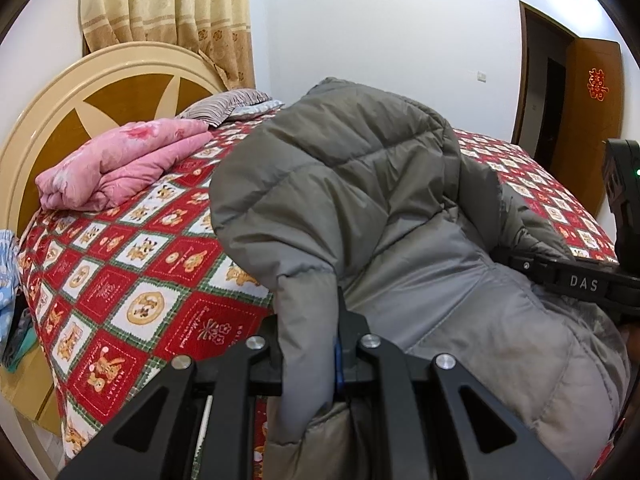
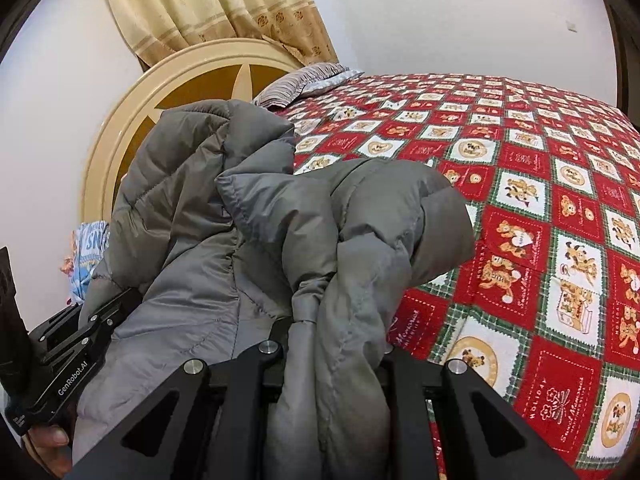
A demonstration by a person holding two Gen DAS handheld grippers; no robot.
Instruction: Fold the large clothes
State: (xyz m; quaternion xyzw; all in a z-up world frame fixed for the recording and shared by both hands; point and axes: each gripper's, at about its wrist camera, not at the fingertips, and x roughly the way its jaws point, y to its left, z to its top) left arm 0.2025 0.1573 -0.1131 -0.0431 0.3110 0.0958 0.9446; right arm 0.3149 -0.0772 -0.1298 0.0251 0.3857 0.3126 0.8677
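Note:
A grey puffer jacket (image 1: 360, 184) is bunched and held up over the near edge of the bed; it also fills the right wrist view (image 2: 248, 216). My left gripper (image 1: 308, 344) is shut on a fold of the jacket, which hangs down between its jaws. My right gripper (image 2: 332, 344) is shut on a thick bunch of the jacket. The right gripper also shows at the right edge of the left wrist view (image 1: 576, 280), and the left gripper at the lower left of the right wrist view (image 2: 76, 344). The fingertips are hidden by fabric.
The bed has a red checked bear-print cover (image 1: 140, 264) (image 2: 540, 208). A folded pink quilt (image 1: 120, 160) and a striped pillow (image 1: 228, 106) lie by the round headboard (image 1: 48, 112). A curtain (image 1: 168, 8) hangs behind. A brown door (image 1: 588, 120) stands far right.

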